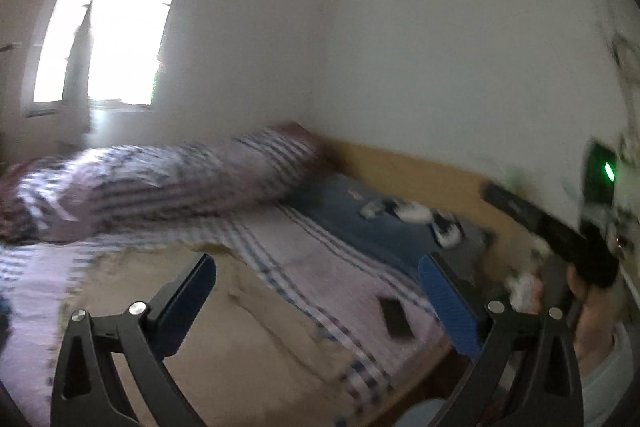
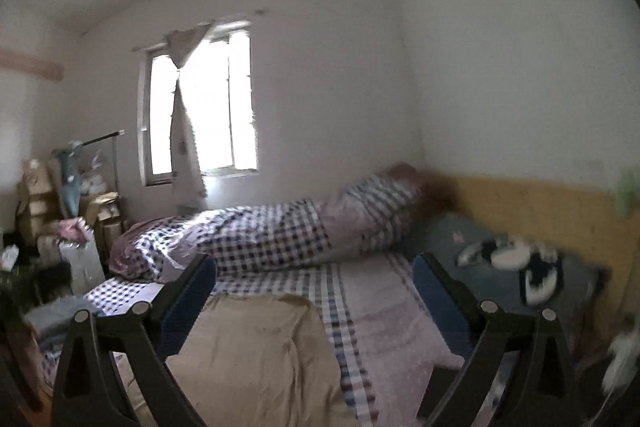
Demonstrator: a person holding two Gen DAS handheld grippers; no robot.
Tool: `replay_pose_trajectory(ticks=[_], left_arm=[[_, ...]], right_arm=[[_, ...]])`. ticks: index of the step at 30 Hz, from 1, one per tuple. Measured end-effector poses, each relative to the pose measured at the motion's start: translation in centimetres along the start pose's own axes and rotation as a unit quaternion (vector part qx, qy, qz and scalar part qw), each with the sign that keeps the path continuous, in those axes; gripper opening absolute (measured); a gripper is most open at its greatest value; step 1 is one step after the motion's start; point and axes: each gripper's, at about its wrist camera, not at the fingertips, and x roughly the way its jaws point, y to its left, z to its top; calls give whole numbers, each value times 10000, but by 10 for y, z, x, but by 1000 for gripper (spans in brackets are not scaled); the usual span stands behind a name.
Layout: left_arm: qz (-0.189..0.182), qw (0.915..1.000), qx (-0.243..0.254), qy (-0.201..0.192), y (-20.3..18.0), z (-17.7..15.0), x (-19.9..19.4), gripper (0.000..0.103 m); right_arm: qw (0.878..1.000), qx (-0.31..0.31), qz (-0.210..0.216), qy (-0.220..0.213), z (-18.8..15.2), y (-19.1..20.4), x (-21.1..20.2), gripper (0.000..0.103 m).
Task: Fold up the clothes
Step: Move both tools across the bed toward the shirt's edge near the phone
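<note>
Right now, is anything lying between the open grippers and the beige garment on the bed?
Nothing visible. The beige garment lies spread just ahead of the right gripper and left gripper. The dark phone sits beside it on the sheet.

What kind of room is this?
Most likely a lived-in bedroom. A bed with a rolled checked quilt stands against the wall, under a curtained window. A beige garment lies spread on the bed.
</note>
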Motion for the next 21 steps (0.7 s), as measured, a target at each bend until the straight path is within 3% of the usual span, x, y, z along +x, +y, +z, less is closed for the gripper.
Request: replay_pose_trajectory(ticks=[3,6,10,16,21], left_arm=[[-52,9989,362,301,-32,-30,45,103],[165,9971,617,422,-54,-60,85,103],[154,9952,627,738,-64,-100,138,103],[96,9867,1045,1238,-76,-159,206,103],[42,9798,1280,1535,-90,-197,253,101]], right_arm=[[9992,262,-185,229,-24,-30,20,101],[9965,425,-518,497,-44,-54,46,101],[9926,562,-878,623,-80,-78,73,101],[9769,870,-1536,1205,-160,-118,117,101],[9622,1291,-1849,1528,-198,-156,133,101]])
